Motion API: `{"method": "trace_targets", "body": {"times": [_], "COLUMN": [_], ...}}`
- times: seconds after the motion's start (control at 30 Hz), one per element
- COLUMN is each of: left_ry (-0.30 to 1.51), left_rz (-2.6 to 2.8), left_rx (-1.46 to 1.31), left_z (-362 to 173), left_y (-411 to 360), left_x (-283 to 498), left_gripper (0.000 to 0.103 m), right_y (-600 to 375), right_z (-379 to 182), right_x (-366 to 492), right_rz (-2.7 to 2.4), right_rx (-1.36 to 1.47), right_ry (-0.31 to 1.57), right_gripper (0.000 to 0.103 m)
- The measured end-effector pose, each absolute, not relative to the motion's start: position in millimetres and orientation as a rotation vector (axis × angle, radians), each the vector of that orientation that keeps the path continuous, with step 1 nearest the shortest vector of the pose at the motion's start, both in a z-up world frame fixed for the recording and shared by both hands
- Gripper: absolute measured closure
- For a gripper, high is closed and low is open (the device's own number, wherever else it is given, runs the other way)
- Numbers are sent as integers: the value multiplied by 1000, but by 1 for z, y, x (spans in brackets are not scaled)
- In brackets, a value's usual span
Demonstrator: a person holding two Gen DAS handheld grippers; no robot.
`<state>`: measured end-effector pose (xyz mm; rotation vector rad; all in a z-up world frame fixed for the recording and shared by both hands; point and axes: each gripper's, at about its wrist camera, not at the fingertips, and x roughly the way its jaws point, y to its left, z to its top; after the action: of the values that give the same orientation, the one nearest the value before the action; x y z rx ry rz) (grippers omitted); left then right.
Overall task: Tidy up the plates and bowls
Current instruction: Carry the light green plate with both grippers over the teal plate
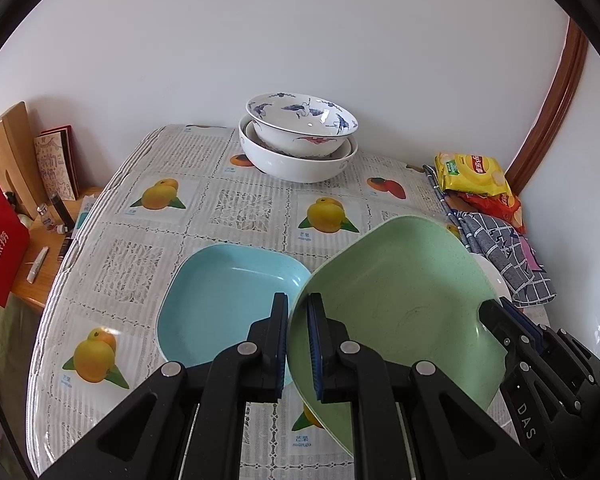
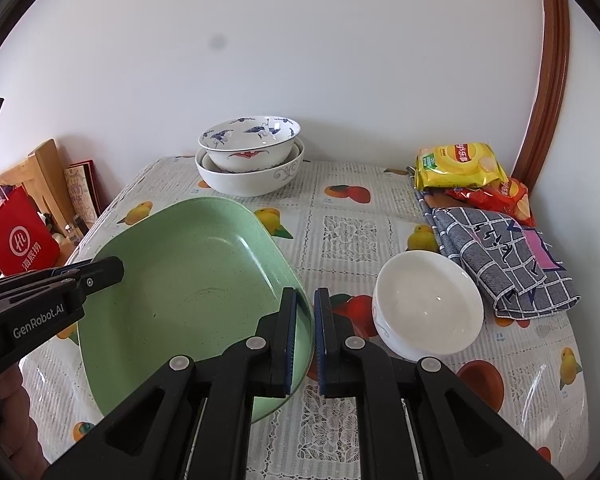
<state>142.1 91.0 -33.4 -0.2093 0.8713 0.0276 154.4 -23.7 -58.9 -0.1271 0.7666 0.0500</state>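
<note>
A green square plate (image 1: 400, 280) (image 2: 188, 264) hangs tilted above the table, held from both sides. My left gripper (image 1: 298, 300) is shut on its left rim, and in the right wrist view it (image 2: 116, 270) reaches in from the left. My right gripper (image 2: 305, 296) is shut on the opposite rim and shows at the plate's right edge (image 1: 496, 312). A light blue square plate (image 1: 228, 292) lies flat on the table just left of the green one. A small white bowl (image 2: 428, 304) stands to the right. At the back a blue-patterned bowl (image 1: 300, 120) sits nested in a large white bowl (image 1: 296, 164).
Yellow and red snack bags (image 2: 460, 164) and a folded grey checked cloth (image 2: 504, 264) lie along the table's right side by the wall. Left of the table stand a red paper bag (image 2: 20, 240), books and a low wooden shelf (image 1: 40, 272) with small items.
</note>
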Motion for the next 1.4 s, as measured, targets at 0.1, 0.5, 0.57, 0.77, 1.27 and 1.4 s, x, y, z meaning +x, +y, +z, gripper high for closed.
{"method": "trace_targets", "body": {"times": [0.1,0.5,0.57,0.77,1.27,1.4], "left_ry": [873,894,899,916,949,960], "left_rz": [32,64,69,82,117,129], "left_rx": [-213,-231,-236,-253,-287,-290], "left_z": [-35,-47,-49,-58,-74,-79], "left_y": [94,109,112,123,146,151], "left_x": [142,142,142,143,146,147], "left_gripper": [93,93,93,93,93,93], "right_y": [-22,-5,-2,6,27,32], "right_z": [-60,-73,-76,-84,-102,-108], "right_x": [155,163,165,169,179,182], "right_rz": [55,82,87,99,128,139], "right_rx": [-128,-138,-141,-151,-171,-174], "right_ry": [768,794,799,815,854,866], "right_gripper": [94,94,94,94,94,94]}}
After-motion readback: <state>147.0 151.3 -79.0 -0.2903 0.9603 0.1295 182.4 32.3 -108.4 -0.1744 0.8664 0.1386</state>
